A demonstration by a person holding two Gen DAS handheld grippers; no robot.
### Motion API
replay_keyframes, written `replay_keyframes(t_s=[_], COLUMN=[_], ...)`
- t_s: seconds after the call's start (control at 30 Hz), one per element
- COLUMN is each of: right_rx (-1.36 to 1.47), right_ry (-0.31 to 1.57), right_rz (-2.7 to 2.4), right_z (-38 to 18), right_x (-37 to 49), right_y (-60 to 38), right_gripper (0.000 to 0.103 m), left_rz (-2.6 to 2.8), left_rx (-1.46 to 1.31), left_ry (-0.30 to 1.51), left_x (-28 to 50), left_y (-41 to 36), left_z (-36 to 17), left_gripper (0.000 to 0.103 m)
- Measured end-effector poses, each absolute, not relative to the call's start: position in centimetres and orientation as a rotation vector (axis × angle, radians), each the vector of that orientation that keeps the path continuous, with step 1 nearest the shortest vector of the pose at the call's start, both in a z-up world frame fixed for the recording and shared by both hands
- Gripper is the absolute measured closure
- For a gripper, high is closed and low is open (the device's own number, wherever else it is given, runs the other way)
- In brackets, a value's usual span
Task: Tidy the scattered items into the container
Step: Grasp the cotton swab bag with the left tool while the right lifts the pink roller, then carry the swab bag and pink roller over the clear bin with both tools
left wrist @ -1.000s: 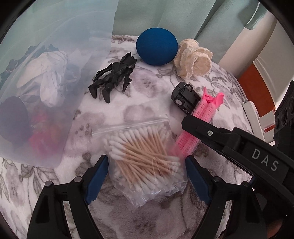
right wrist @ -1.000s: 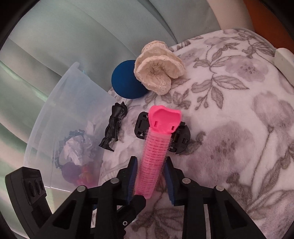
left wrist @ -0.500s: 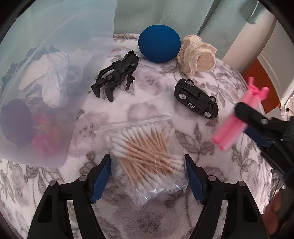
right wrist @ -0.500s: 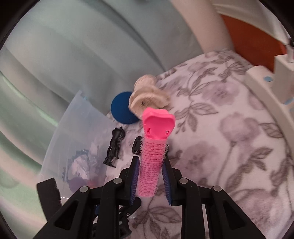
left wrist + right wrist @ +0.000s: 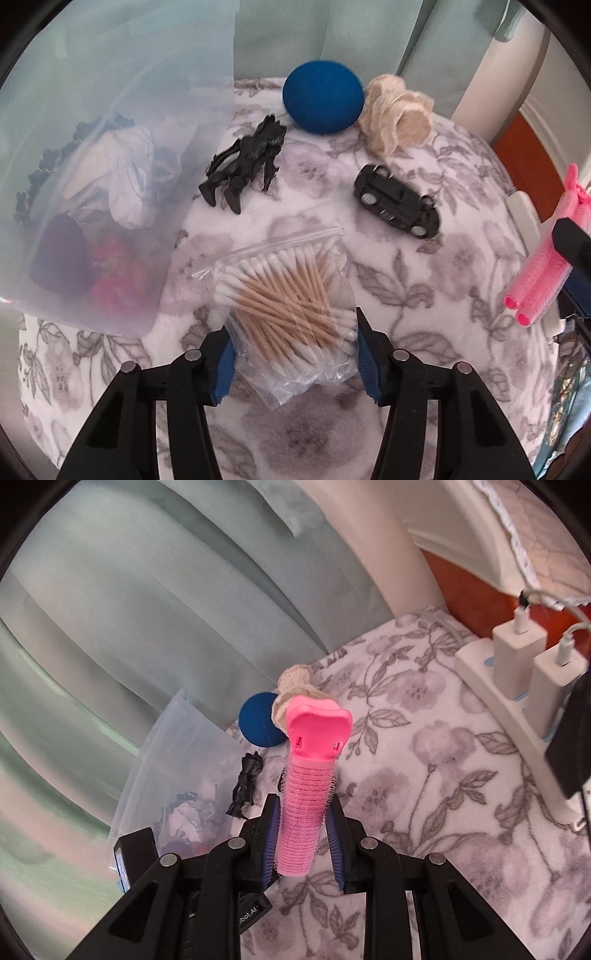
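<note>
Clear cotton-swab bag [image 5: 291, 310] between closing left fingers [image 5: 221, 365], seemingly touching, right fingers [image 5: 269, 842] pinching pink roller [image 5: 306, 794]

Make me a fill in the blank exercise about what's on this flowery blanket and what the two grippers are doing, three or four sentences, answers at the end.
1. The right gripper holds a fuzzy hair roller clip whose colour is ____.
2. The closing left gripper straddles a clear zip bag of wooden cotton ____.
3. The small black toy car lies with its ____ facing up.
4. Beside the cream lace scrunchie sits a round sponge coloured ____.

Missing words: pink; swabs; wheels; blue
</note>
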State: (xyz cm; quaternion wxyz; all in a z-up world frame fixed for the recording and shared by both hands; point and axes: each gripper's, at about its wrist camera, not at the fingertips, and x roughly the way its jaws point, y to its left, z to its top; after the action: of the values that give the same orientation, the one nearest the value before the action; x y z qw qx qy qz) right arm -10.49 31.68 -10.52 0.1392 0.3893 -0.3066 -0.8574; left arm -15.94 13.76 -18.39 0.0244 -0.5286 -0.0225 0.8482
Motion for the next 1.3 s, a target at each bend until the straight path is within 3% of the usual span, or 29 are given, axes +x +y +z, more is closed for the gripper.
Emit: replay_keyframes(t_s=[0.8,1.3], right_rx=[0.8,0.668], right_ry=[-0.903,-0.804], right_rz=[-2.638,-2.683], right_z=[0.9,6.0], right_x=[-3.9,-1.7], right_y=[34.5,32.3], right_gripper=[0.076,0.076], left_rz=[2.69,2.736], left_rx=[-1.108,-0.905], left_ry=[-0.067,-0.124], left_x=[-11.4,-8.6], left_y=[15.7,12.4], left_z=[-0.7,5.1], left_gripper=[0.046,0.046])
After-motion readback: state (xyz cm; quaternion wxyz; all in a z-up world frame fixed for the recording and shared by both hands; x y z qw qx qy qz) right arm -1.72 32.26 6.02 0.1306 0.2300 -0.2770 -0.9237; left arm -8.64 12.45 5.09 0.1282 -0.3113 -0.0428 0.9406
